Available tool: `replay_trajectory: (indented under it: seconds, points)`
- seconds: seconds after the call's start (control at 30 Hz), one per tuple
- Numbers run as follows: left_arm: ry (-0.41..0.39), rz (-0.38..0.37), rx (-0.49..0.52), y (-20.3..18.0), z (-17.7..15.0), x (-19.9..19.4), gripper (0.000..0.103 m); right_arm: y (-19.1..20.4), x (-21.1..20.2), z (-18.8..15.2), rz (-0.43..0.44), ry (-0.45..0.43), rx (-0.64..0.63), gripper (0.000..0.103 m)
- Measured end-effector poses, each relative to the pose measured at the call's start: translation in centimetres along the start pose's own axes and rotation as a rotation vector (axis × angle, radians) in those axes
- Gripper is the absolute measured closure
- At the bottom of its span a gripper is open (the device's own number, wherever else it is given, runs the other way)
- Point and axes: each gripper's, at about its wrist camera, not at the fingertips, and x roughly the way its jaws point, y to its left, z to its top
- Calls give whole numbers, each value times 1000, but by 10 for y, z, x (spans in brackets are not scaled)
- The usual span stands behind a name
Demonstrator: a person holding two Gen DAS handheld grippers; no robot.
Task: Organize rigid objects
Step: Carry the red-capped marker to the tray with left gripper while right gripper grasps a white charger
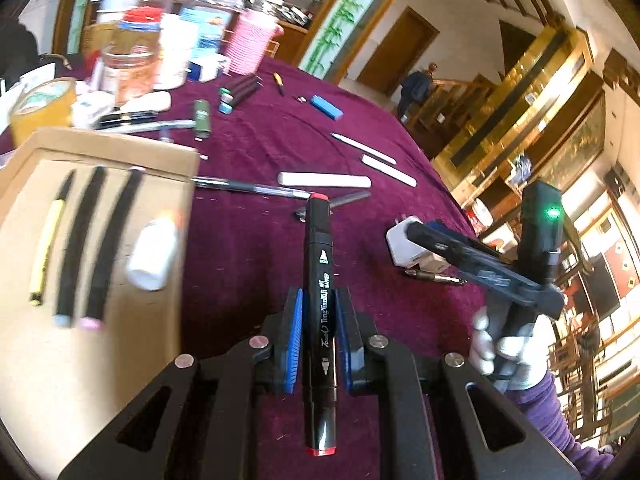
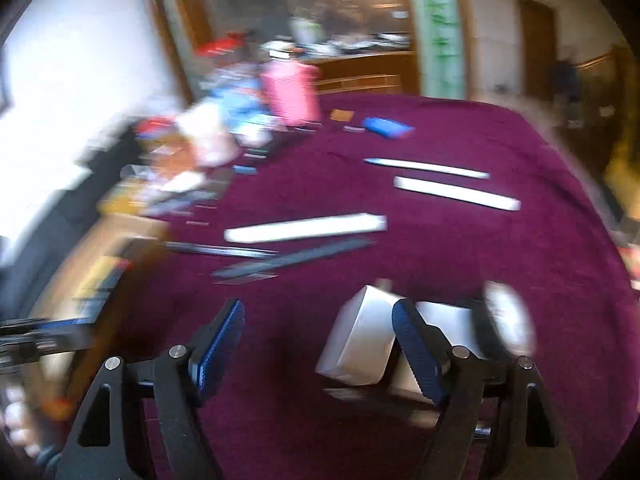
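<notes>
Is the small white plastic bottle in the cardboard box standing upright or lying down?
Lying down: the small white plastic bottle rests on its side on the cardboard box floor.

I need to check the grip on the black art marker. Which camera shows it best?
The left wrist view: the black art marker lies sharp and centred along the left tool, clamped between its blue pads, red caps visible at both ends. The right wrist view is motion-blurred and does not show the marker.
</notes>
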Motion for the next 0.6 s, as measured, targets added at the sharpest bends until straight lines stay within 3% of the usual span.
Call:
replay_trajectory:
  seconds: [0.07,0.13,0.23,0.37,0.6]
  points:
    - [-24,-5,-13,8,-2,-12,88,3,-4,5,135,23,48,22]
    - [-48,-11,-25,16,-3,-24,88,4,-11,10,148,-6,75,22]
    - [-75,-10,-36,27,-6,-39,88,0,-9,15,37,-12,101,22]
    - [-96,-11,-64,45,-13,-52,88,7,13,13,-31,74,103,22]
    - [-109,48,-128,79,-17,-70,88,34,58,13,-310,164,28,22]
